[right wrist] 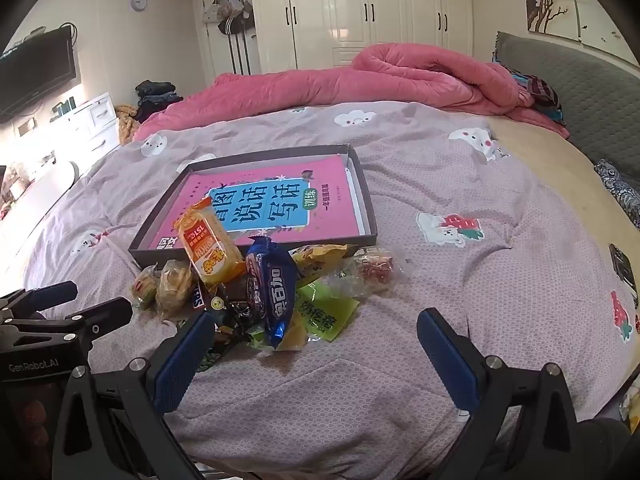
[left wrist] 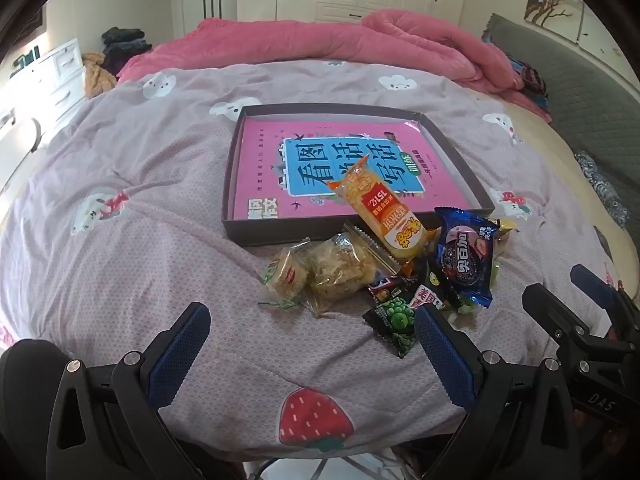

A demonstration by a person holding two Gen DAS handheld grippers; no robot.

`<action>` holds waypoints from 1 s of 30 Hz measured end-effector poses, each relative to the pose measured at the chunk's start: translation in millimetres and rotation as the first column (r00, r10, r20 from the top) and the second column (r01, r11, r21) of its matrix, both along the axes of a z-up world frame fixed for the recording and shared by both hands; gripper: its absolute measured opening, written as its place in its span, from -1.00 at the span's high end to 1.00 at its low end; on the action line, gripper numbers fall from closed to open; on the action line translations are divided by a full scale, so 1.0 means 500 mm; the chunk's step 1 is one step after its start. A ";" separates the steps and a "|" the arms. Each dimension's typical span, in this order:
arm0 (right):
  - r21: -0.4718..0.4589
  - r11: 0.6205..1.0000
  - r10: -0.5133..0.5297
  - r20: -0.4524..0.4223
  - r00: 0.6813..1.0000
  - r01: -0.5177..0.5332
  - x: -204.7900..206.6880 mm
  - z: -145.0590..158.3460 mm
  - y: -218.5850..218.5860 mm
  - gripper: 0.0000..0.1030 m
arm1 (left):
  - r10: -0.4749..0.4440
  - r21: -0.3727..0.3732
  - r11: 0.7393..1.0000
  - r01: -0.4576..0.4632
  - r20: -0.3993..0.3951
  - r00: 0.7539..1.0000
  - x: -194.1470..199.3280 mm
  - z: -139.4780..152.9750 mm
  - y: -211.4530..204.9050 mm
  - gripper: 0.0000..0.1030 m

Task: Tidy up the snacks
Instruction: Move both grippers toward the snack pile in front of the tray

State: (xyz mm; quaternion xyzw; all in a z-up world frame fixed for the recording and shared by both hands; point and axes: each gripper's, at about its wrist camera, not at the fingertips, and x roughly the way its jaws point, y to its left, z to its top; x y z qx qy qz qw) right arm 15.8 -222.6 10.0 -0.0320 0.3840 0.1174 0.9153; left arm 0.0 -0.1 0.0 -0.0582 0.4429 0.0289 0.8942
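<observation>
Snacks (left wrist: 384,264) heaped (lower packets hidden) before tray (left wrist: 256,236); both grippers' fingers (left wrist: 180,352) wide.

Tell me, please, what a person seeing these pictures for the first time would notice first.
Probably the pile of snack packets on the purple bedspread, with a yellow-orange packet leaning over the near rim of the shallow dark tray. Next, the bright pink book lying flat inside that tray. Both grippers, left and right, hang open before the pile.
</observation>
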 end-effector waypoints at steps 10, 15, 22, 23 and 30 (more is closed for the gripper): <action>0.009 1.000 -0.004 0.000 1.000 0.004 0.001 0.001 0.000 -0.98 | 0.000 -0.001 1.000 0.000 -0.003 1.000 0.000 0.000 0.000 -0.97; 0.016 1.000 -0.006 -0.007 1.000 0.006 0.004 0.000 -0.003 -0.98 | 0.004 -0.007 1.000 -0.004 -0.005 1.000 -0.001 0.001 0.011 -0.97; 0.029 1.000 -0.003 -0.022 1.000 0.004 0.010 -0.004 -0.003 -0.98 | 0.016 -0.021 1.000 -0.016 -0.016 1.000 0.009 -0.011 0.018 -0.97; 0.031 1.000 -0.002 -0.025 1.000 0.003 0.012 -0.005 -0.002 -0.98 | 0.020 -0.024 0.999 -0.020 -0.019 1.000 0.010 -0.013 0.021 -0.97; 0.046 0.999 0.011 -0.043 0.999 -0.009 0.019 -0.012 0.004 -0.98 | 0.049 -0.040 0.998 -0.051 -0.038 0.998 0.022 -0.026 0.049 -0.97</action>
